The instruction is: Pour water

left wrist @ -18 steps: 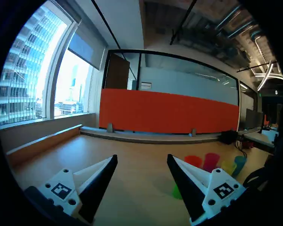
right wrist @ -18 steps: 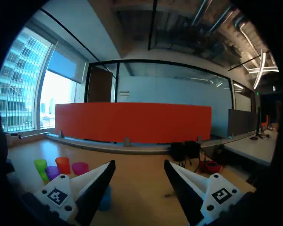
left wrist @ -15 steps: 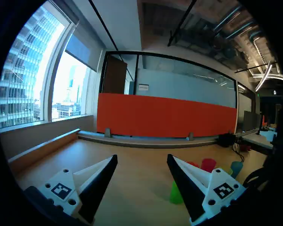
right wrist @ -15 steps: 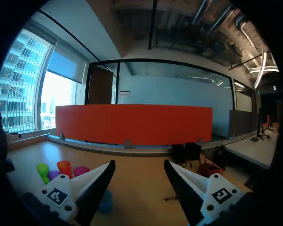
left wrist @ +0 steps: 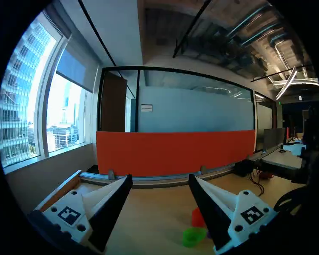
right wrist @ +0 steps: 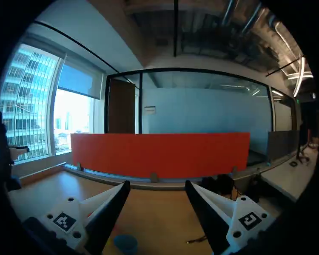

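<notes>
Task status: pouring not begun, by my reading. No cup is gripped and no jug or bottle is in sight; whether any cup holds water cannot be told. Left gripper (left wrist: 158, 199): jaws spread wide, empty, touching nothing, aimed level across the wooden table (left wrist: 155, 221) toward the orange partition (left wrist: 176, 152) along its far edge. Green cup (left wrist: 193, 236) and orange cup (left wrist: 197, 217) stand close together on the near part of the table, low beside the finger at that view's right. Right gripper (right wrist: 156, 208): jaws likewise wide apart, empty; blue cup (right wrist: 126, 243) stands on the table below them, nearer the finger at that view's left. Left to do: grasp a vessel, carry it over a cup, tip.
</notes>
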`<state>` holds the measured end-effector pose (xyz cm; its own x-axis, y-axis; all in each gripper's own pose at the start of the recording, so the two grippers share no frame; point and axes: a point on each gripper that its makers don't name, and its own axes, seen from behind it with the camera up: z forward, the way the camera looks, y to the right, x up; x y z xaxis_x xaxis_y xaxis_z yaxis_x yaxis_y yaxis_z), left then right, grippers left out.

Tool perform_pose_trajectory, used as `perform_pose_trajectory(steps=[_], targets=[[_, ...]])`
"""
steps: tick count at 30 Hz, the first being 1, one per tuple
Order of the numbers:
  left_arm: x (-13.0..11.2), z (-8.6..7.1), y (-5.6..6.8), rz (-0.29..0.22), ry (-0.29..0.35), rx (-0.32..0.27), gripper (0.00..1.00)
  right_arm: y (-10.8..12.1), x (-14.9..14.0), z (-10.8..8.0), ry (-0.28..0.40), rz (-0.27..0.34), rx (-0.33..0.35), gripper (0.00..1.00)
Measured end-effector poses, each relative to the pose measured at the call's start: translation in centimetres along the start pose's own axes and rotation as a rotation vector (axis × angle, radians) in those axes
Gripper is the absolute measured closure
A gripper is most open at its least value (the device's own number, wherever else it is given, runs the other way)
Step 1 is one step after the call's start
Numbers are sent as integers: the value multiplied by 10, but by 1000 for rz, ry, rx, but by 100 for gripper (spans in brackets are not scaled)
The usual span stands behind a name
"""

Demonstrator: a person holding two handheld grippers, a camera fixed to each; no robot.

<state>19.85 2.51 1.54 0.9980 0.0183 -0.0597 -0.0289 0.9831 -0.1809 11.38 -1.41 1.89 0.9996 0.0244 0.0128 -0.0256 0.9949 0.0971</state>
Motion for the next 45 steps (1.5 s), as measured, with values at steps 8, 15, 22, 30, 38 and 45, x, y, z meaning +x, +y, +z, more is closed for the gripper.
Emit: perform_pose_trajectory(steps=[8, 15, 22, 30, 38, 45], targets=[[14, 5, 19, 24, -21, -91, 2, -13, 8, 2, -16, 6, 73, 0], [26, 6, 51, -5, -17, -244, 3, -43, 18, -2, -11, 12, 232, 0], [28, 2, 84, -20, -37, -398, 2, -77, 27, -15, -14, 15, 423, 0], [13, 2, 99, 9, -82, -482, 2, -87, 20, -16, -62, 21, 501, 0], [-9, 6, 101, 25, -140, -534, 3, -94, -7, -16, -149, -82, 562, 0], [-38, 10, 98, 44, -191, -552, 2, -96, -35, -18, -213, -130, 610, 0]])
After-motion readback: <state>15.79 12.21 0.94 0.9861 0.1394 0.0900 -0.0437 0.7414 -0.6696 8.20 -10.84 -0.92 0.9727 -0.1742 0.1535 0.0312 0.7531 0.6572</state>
